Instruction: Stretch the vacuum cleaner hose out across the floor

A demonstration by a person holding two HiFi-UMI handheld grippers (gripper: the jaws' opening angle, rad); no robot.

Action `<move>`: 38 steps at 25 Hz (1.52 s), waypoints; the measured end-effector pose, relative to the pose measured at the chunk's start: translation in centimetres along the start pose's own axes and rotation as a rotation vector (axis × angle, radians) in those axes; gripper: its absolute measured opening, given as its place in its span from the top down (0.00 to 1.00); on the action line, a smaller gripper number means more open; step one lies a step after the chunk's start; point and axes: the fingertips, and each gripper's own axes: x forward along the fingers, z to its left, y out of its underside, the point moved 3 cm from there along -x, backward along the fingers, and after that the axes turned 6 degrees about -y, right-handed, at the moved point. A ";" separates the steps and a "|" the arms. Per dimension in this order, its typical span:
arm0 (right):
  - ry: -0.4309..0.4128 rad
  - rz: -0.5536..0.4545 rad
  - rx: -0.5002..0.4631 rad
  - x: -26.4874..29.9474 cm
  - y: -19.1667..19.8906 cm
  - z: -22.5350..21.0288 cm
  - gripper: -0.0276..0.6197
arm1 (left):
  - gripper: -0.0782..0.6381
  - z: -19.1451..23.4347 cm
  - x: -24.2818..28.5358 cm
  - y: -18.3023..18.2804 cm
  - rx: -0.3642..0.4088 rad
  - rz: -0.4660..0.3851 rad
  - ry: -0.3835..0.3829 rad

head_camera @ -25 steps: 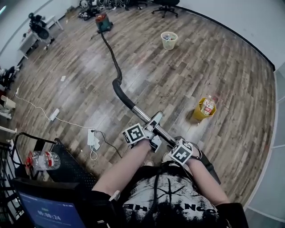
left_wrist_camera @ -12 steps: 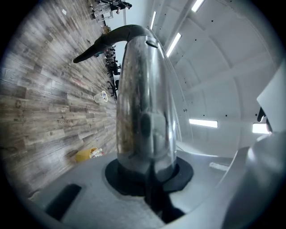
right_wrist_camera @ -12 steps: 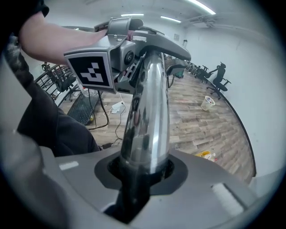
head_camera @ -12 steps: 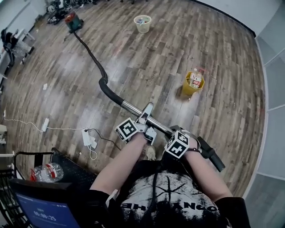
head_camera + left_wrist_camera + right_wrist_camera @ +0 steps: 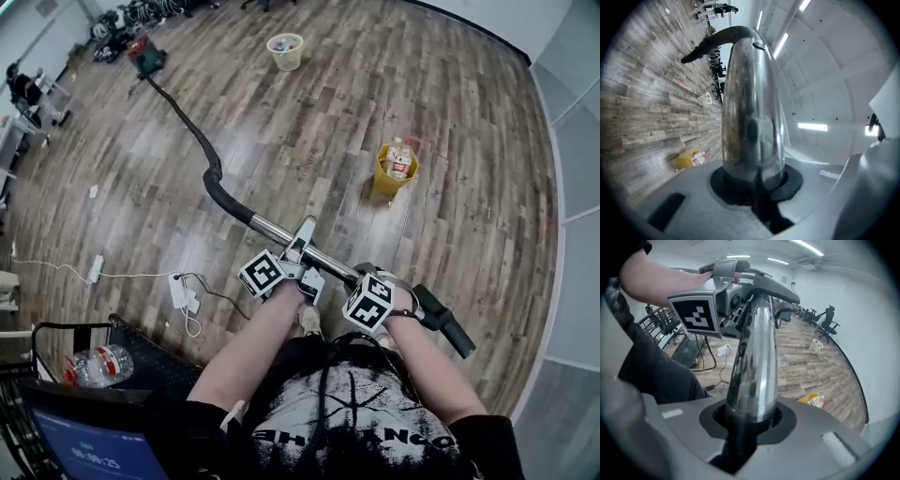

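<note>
Ahead, open floor [image 5: 319, 141] round the hose [image 5: 190, 129]; left hand-held gripper [image 5: 754, 180] and right hand-held gripper [image 5: 747, 420] clamped on its metal wand [image 5: 272, 230].

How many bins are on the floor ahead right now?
2. A pale wastebasket far off, right of the vacuum cleaner; a yellow bin nearer, right of the wand. Others may be hidden outside the view.

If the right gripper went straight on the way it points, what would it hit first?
The vacuum's metal tube: the right gripper has its jaws shut on it. Past the tube it seems aimed down at the wooden floor, though depth is unclear.
</note>
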 end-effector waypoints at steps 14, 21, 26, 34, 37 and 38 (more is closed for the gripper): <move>-0.043 0.020 0.008 0.1 7.0 -0.9 0.81 | 0.82 3.0 2.1 6.1 0.005 -0.021 -0.043; -0.063 0.047 0.005 4.4 9.2 -2.3 0.81 | 0.81 8.9 3.0 6.8 -0.027 -0.008 -0.082; -0.061 0.055 -0.008 10.3 11.6 -2.4 0.81 | 0.81 15.3 2.7 7.5 -0.039 -0.006 -0.073; -0.032 0.051 -0.063 22.6 19.5 -8.8 0.81 | 0.79 30.3 7.2 11.1 -0.006 0.031 -0.062; 0.004 0.032 -0.082 27.8 21.9 -10.9 0.81 | 0.79 35.8 8.6 11.8 0.045 0.035 -0.025; 0.017 0.025 -0.093 29.7 22.5 -11.4 0.81 | 0.79 37.7 8.7 11.9 0.063 0.031 -0.010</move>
